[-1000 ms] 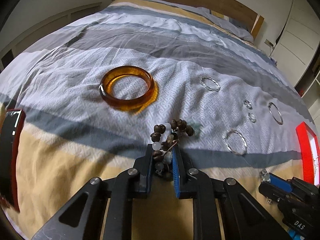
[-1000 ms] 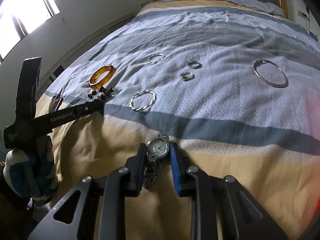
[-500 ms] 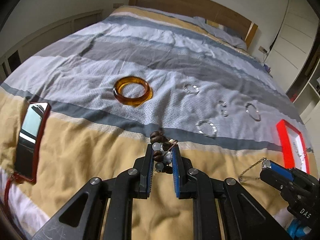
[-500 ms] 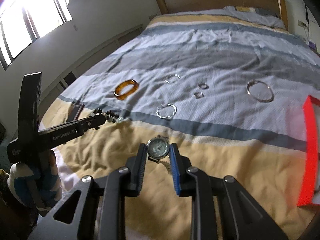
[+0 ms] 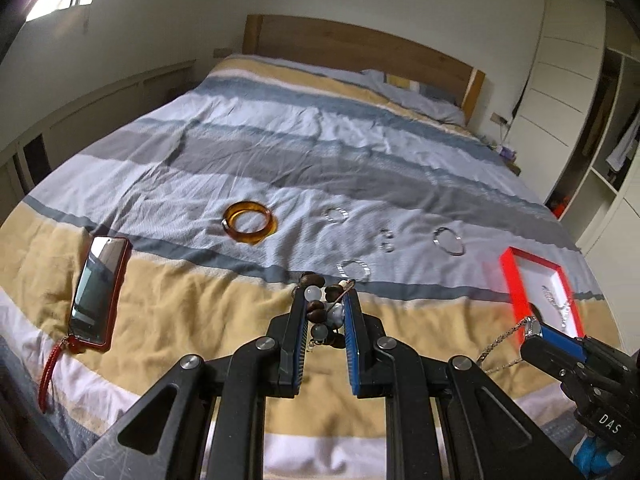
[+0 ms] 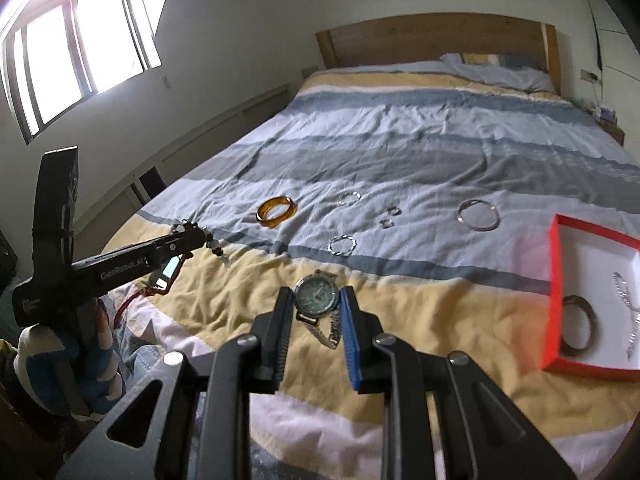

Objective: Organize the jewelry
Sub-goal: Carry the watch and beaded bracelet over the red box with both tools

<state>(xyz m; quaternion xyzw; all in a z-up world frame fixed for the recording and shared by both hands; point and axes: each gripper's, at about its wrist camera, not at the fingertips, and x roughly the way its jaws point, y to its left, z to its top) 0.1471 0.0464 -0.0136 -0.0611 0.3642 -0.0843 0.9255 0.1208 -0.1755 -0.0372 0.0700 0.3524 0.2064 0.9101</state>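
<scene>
Bedroom with wooden headboard [image 5: 360,46] and a window at left; striped duvet [image 5: 304,152] over the whole bed, serving as the work surface.

Red tray [image 6: 554,292] near the right edge, holding a dark bangle [image 6: 578,326] and a silver chain [image 6: 624,292] already: two pieces sorted, by the look of it. Phone in a red case [image 5: 98,286] lying at the left, well apart from the jewelry.

Left gripper [image 5: 325,310] raised above the yellow stripe, clenched on a beaded bracelet [image 5: 320,304] of brown and pale beads, bunched between the blue pads. Right gripper [image 6: 316,306] likewise lifted, clamped on a silver wristwatch [image 6: 316,296], dial facing the camera, metal band dangling below. Both pieces off the bed and not yet in the tray, which sits to the right of both claws.

Left to collect from the grey-white band: amber bangle [image 5: 249,222], large thin silver hoop [image 5: 449,240], twisted silver bracelet [image 5: 352,269], smaller silver bracelet [image 5: 335,214], and two small rings [image 5: 386,239] close together. Roughly a quarter done, judging from the count; two more pieces in transit, five places on the bed to clear.
</scene>
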